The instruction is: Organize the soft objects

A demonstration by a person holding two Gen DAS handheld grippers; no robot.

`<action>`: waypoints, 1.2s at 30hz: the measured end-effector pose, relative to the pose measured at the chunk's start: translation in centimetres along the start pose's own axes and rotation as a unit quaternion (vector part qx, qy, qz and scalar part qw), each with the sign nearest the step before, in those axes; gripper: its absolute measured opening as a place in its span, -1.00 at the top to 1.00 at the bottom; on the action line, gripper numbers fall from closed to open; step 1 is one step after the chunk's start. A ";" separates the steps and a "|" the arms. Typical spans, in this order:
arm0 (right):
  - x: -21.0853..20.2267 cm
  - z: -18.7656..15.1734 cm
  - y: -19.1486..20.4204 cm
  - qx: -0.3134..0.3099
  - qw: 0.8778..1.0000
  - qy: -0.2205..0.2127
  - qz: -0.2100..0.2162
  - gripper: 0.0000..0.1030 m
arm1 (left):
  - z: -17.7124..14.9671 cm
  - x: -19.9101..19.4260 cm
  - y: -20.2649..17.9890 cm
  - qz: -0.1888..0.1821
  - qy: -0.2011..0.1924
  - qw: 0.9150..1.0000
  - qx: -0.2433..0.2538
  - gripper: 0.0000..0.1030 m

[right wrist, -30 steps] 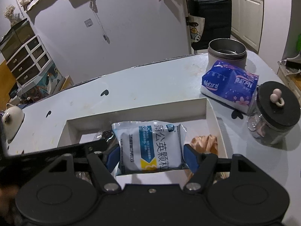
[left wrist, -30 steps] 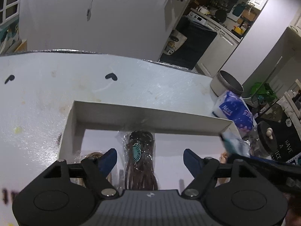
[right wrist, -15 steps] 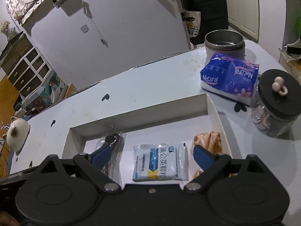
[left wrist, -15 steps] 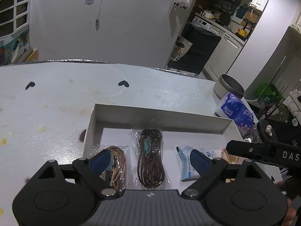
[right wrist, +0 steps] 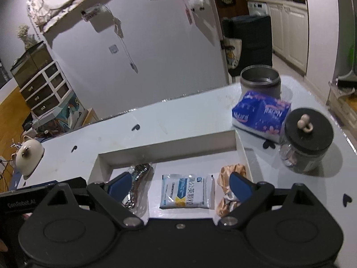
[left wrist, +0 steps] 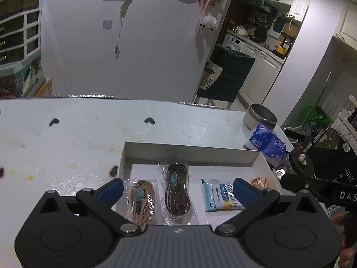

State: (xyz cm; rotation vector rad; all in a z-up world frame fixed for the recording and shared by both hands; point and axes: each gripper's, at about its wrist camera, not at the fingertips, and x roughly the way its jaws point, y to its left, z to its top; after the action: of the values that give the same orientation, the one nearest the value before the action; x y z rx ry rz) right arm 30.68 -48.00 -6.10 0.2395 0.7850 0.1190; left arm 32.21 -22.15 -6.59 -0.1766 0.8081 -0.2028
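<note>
A shallow white tray (left wrist: 189, 154) holds a tan cord packet (left wrist: 141, 198), a dark brown cord packet (left wrist: 177, 189), a white-and-blue sachet (left wrist: 221, 197) and a peach fabric piece (left wrist: 258, 182) in a row. My left gripper (left wrist: 177, 188) hovers above the near side of the tray, jaws opening, nothing gripped between them. In the right wrist view the same tray (right wrist: 167, 154) shows the sachet (right wrist: 186, 191) lying flat below my right gripper (right wrist: 179, 184), which is open and apart from it. The peach fabric (right wrist: 229, 185) and a wrapped cord (right wrist: 138, 178) lie beside its fingers.
A blue tissue pack (right wrist: 261, 114), a glass jar with a black lid (right wrist: 305, 143) and a metal tin (right wrist: 260, 81) stand right of the tray. A white ceramic pot (right wrist: 29, 156) sits at the table's far left. A dark chair (left wrist: 225, 76) stands beyond the table.
The right gripper let go of the sachet, which now lies in the tray. Both grippers widened, rose and drew back from the tray.
</note>
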 end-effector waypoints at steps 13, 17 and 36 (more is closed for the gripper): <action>-7.9 -3.7 3.6 -0.057 0.997 -0.057 -0.004 -1.00 | -2.9 -8.9 0.7 0.011 -0.036 0.999 0.007 -1.00; -10.6 -5.5 4.9 -0.076 0.994 -0.078 -0.009 -1.00 | -4.6 -11.8 1.2 0.019 -0.047 0.999 0.010 -1.00; -20.8 -13.4 9.3 -0.096 0.984 -0.146 -0.028 -1.00 | -11.7 -23.5 3.3 0.003 -0.103 0.994 0.025 -1.00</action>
State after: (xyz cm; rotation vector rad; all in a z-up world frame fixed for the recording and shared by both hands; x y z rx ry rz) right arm 6.42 -40.82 1.39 0.0492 0.4827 0.1037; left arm 8.18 -14.06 1.09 -0.1460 0.5978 -0.1957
